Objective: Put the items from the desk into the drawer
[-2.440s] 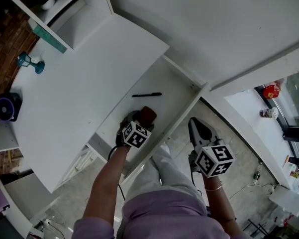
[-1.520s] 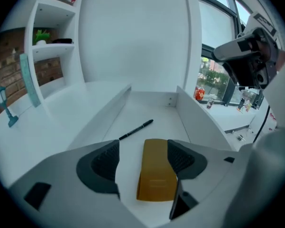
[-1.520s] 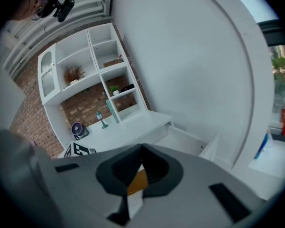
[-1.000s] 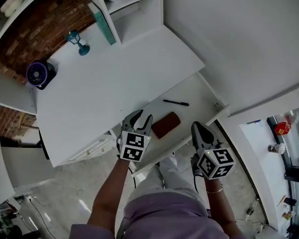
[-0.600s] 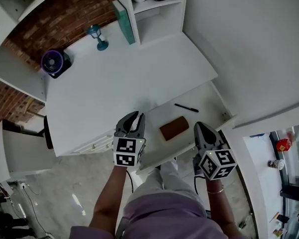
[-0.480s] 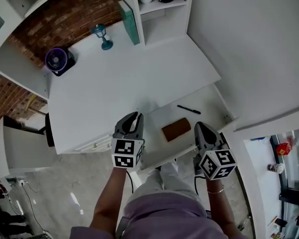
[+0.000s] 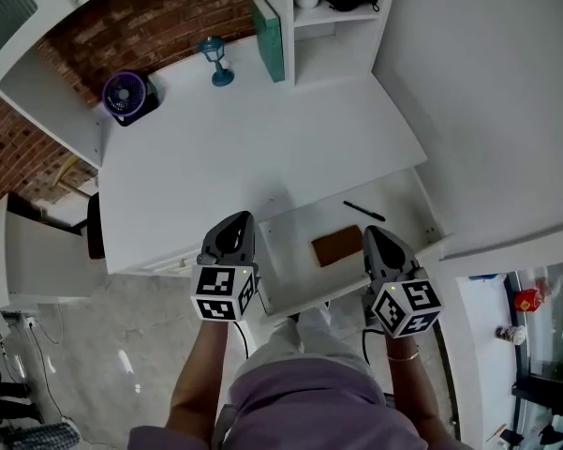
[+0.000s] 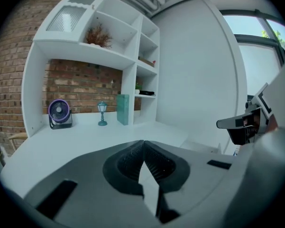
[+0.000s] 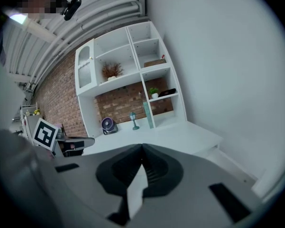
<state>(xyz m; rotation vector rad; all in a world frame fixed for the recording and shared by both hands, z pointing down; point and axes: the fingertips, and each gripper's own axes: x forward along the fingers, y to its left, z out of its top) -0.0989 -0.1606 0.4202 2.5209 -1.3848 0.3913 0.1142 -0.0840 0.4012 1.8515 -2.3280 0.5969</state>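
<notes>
Both tools are pinched together and empty — the left tool (image 7: 238, 219) and right tool (image 7: 374, 233) flank the open drawer (image 7: 288, 247). At 12 o'clock on the worktop (image 7: 253, 148) stands a small lamp (image 7: 215, 59) — probably light, tippy and fragile; grip its stem.

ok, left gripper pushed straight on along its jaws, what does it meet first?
Likely the teal book by the shelf unit at the desk's back. The left gripper, jaws shut, has only bare desk top ahead until there; its height is unclear.
</notes>
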